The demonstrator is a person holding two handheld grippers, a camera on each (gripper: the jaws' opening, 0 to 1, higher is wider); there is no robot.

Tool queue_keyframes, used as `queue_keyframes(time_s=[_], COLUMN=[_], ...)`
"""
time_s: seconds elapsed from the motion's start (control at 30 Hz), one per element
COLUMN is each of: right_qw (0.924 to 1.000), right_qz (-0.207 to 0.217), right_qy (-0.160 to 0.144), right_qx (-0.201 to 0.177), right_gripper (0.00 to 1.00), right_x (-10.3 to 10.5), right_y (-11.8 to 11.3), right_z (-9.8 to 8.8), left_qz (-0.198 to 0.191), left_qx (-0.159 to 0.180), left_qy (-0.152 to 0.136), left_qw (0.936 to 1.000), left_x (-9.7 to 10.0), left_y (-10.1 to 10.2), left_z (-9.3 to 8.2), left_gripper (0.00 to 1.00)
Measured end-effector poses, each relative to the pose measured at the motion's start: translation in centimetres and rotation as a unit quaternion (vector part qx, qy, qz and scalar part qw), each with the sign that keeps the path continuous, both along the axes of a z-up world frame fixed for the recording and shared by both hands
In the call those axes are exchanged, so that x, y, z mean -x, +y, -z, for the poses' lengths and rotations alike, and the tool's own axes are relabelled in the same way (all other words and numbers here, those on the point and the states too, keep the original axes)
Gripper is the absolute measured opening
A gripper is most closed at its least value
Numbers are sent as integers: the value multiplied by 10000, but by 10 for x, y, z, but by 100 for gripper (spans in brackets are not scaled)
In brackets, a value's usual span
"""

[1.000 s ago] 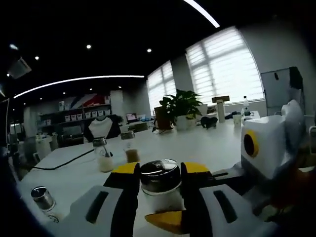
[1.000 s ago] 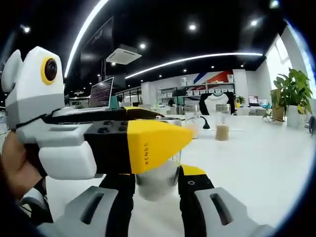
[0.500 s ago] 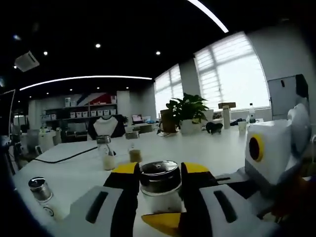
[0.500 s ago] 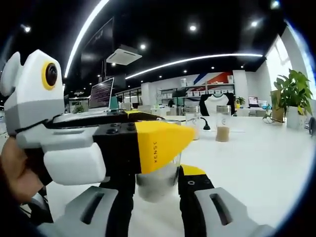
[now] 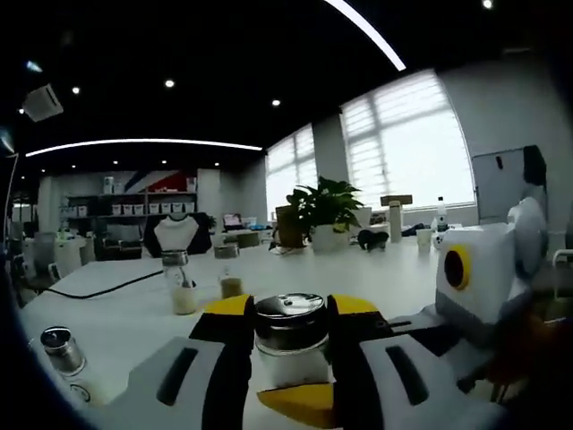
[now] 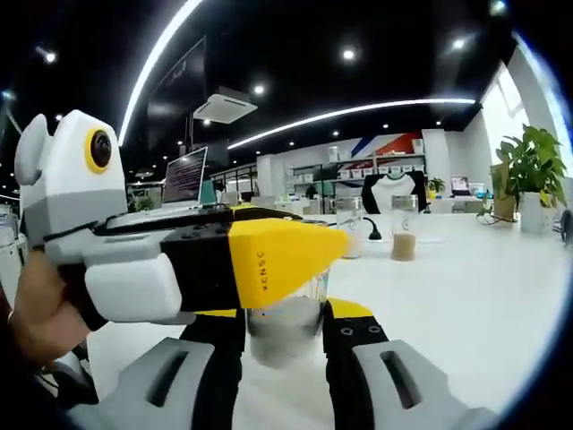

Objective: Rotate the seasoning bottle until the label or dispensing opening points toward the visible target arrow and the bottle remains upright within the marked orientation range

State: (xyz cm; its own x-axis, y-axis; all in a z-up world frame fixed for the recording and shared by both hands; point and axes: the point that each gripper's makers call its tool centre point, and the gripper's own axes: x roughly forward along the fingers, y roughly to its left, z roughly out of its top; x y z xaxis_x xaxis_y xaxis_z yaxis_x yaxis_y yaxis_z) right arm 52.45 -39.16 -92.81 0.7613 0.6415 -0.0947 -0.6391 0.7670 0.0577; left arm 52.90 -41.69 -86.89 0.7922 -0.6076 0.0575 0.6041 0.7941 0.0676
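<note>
The seasoning bottle, clear glass with a shiny metal cap, stands upright between the yellow-tipped jaws of my left gripper, which is shut on it at cap height. In the right gripper view the bottle's glass body with pale powder sits between the jaws of my right gripper, shut on its lower part. The left gripper reaches in from the left there, its yellow jaw covering the bottle's top, with a hand behind it. The right gripper enters the left gripper view from the lower right.
On the white table, two jars stand further back, also seen as jars in the right gripper view. A small capped bottle stands at the near left. A potted plant and a laptop are far off.
Both grippers stay shut on the bottle. The left gripper view has shifted a little, and in the right gripper view the left gripper has risen and tilted slightly.
</note>
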Motion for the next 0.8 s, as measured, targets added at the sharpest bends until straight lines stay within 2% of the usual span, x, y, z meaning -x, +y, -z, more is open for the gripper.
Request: queue_keyframes(time_s=[0.17,0.67,0.8], right_qw=[9999,9996,9995], right_qz=[-115,-260,-295], right_qy=[-6,3,-17], right_qx=[-81,-89,-82], right_gripper=[32,32,33], right_x=[-1,0,0], right_y=[0,-1,0], right_z=[-4,-3,-5], left_qz=[213,481,578], left_qx=[7,1,154], left_qy=[-41,-35,-2], left_qw=[9998,9988,9982], left_x=[-2,2,1], left_y=[0,-3,1], left_z=[-3,-7,-10], left_gripper=[33,33,33])
